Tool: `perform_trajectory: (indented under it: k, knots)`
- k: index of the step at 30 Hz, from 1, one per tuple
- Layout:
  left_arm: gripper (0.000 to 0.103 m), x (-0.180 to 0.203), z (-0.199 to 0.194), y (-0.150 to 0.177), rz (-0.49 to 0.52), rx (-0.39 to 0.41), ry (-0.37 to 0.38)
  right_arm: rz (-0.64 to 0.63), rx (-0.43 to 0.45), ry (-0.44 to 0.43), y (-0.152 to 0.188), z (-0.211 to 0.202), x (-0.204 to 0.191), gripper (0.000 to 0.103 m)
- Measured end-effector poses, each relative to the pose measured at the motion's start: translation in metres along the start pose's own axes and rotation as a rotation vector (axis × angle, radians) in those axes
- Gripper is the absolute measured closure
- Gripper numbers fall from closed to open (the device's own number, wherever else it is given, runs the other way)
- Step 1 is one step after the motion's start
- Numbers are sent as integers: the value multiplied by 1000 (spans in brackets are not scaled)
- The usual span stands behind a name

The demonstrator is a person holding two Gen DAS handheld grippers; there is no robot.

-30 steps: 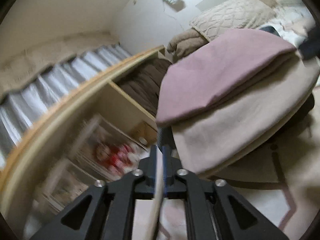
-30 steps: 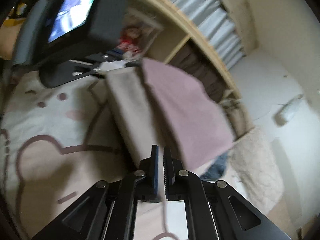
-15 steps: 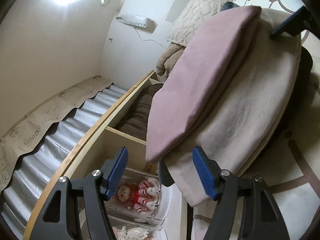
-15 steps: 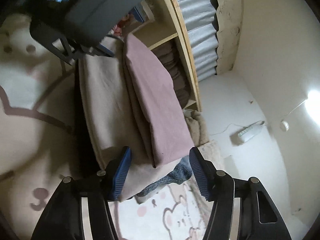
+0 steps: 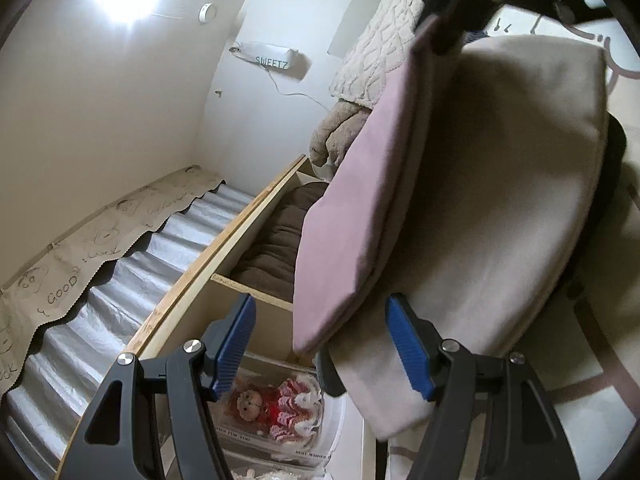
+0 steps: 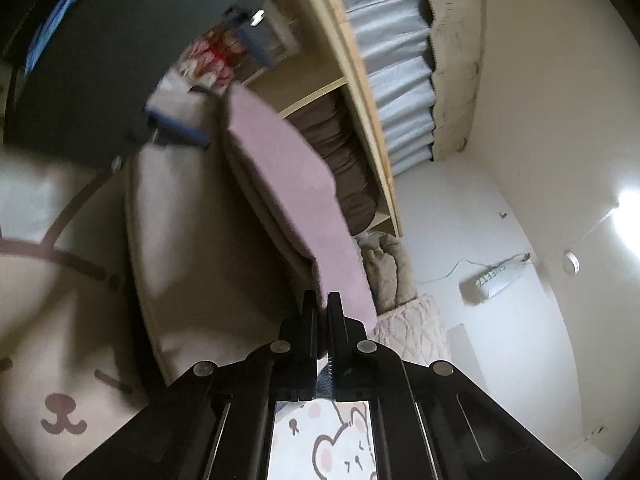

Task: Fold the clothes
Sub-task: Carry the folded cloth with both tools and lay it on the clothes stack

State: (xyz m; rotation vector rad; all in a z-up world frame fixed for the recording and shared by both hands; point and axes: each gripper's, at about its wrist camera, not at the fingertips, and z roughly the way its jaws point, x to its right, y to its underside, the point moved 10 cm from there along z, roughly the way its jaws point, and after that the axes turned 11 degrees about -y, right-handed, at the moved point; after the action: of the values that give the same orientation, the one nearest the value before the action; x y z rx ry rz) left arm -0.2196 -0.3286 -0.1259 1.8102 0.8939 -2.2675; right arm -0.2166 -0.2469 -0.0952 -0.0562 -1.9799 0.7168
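Note:
A folded pink garment [image 5: 360,220] lies on a folded beige garment [image 5: 500,220], over something dark. My left gripper [image 5: 320,344] is open, and its blue pads [image 5: 236,344] stand either side of the pink garment's near corner without touching it. At the far end, my right gripper [image 5: 444,28] pinches the opposite corner. In the right wrist view, the right gripper [image 6: 320,304] is shut on the pink garment [image 6: 288,176], which tilts up off the beige garment [image 6: 192,232]. The left gripper [image 6: 220,88] is blurred at the far corner.
A wooden shelf [image 5: 224,248] beside the stack holds brown folded bedding [image 5: 276,248] and a boxed doll [image 5: 280,400]. A quilted blanket [image 5: 380,48] and a plush throw [image 5: 340,132] are heaped by the wall. The stack sits on a bear-print rug [image 6: 48,320].
Both grippers were shut a second ago and open half a second ago. The right one has now shut on the pink garment's corner, while the left stays open, a little closer.

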Motion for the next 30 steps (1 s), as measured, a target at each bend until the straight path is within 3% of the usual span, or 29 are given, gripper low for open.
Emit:
perform_trajectory:
  k: [2,5,7,8,13,18,22,25,30]
  knots:
    - [35,-1,12,1,-11,-33,17,16,9,7,-3,-3,8,99]
    - [38,-2,24,-4,9,-19,10,24,14,15,-6,-3,18,99]
    - [88,0,33,-5,23,-32,40,24,14,18,-8,-2,23,99]
    - [99,2,37,-5,30,-41,58,24,14,19,-9,-1,25,99]
    - [100,-11,57,-17,16,-63,50,18,4,17,-11,10,36,100]
    - [100,-67,61,-51,-28,2,-82,52,31,91,-26,7,87,100]
    - [100,-89,34,-60,29,75,-153,85,92,122,-40,-29,118,100]
    - [100,-71,6,-44,120,94,-157,59,109,73,-35,-53,99,100]
    - [100,-10,-31,-1,225,51,-80,21,42,-20,-7,-45,42,100]
